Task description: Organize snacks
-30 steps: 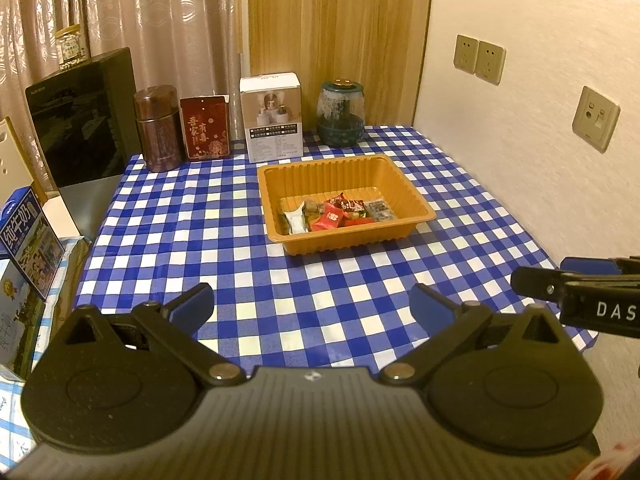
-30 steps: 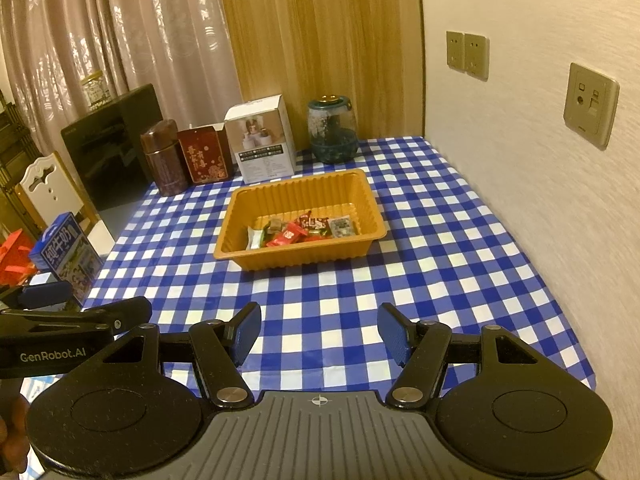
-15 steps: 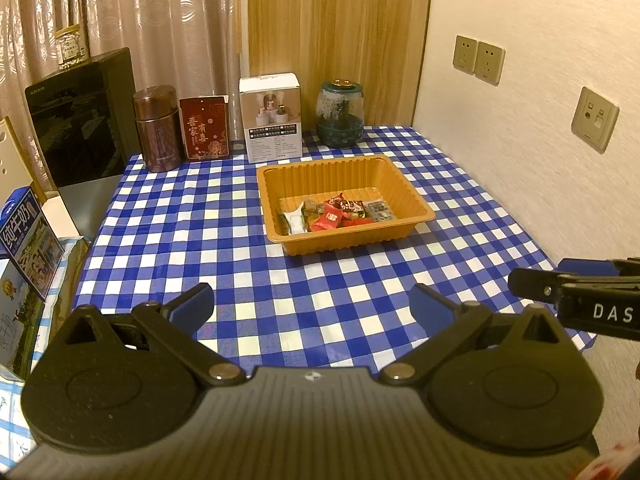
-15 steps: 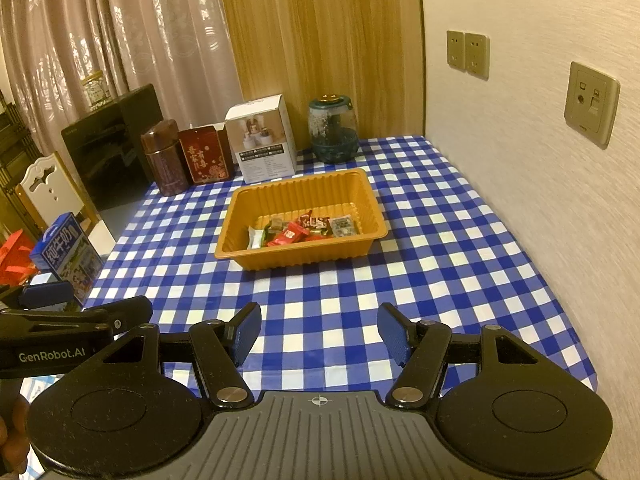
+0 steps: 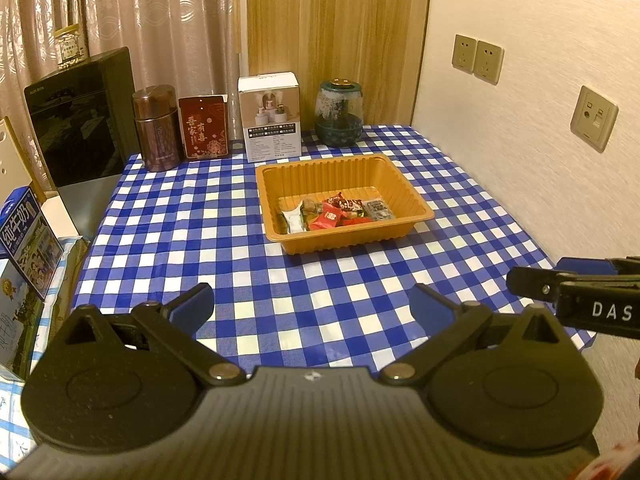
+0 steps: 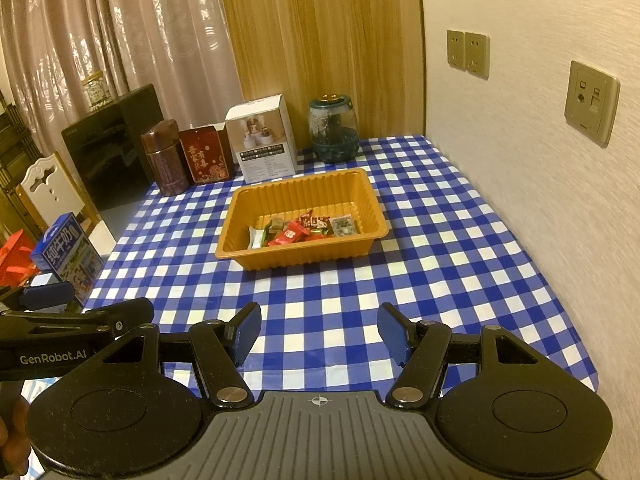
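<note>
My left gripper (image 5: 312,300) and right gripper (image 6: 318,330) hover at lower frame over checkered bench (image 6: 440,240), fingers spread, nothing between them. Wrapped snacks (image 6: 300,228) heaped at near end of orange tray (image 6: 240,216), mid-frame. Judged best: approach one wrapper from above, pinch its edge, avoid nudging tray.

A tray (image 5: 344,240) sits near the middle of the tabletop (image 5: 180,216), with wrapped snacks (image 5: 336,214) gathered in its near half. Behind it, along the far edge, stand in a row from left to right a canister (image 5: 156,128), a flat packet (image 5: 204,128), a box (image 5: 270,118) and a jar (image 5: 339,114), the jar nearest the wall with the sockets (image 5: 476,58) on the right. Off the tabletop's left edge a carton (image 5: 26,240) stands, and both tongs (image 5: 312,304) (image 6: 318,330) hover over the near edge, well short of the tray.
</note>
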### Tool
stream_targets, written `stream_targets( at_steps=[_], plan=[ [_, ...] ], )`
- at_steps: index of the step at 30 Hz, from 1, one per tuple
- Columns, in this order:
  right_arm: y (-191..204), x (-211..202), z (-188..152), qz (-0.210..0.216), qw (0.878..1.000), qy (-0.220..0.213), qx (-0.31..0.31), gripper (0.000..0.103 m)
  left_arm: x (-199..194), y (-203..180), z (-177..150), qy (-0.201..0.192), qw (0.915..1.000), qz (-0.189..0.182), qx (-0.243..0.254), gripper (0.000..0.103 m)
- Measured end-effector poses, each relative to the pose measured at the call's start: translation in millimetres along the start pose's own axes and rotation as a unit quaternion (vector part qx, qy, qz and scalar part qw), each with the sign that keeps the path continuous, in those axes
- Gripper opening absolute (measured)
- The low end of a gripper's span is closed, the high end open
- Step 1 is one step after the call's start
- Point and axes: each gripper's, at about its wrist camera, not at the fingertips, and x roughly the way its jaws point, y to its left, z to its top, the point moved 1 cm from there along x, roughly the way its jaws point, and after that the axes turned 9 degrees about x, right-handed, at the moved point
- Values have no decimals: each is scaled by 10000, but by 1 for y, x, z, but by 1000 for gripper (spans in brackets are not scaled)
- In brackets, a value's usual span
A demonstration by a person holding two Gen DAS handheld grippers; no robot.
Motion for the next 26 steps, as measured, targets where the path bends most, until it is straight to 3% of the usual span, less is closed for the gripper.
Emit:
stream_targets(
  at_steps=[26],
  plan=[
    [3,2,-4,4,10000,22,33,64,0,-5,0,-64,10000,-16,12,103]
  ],
)
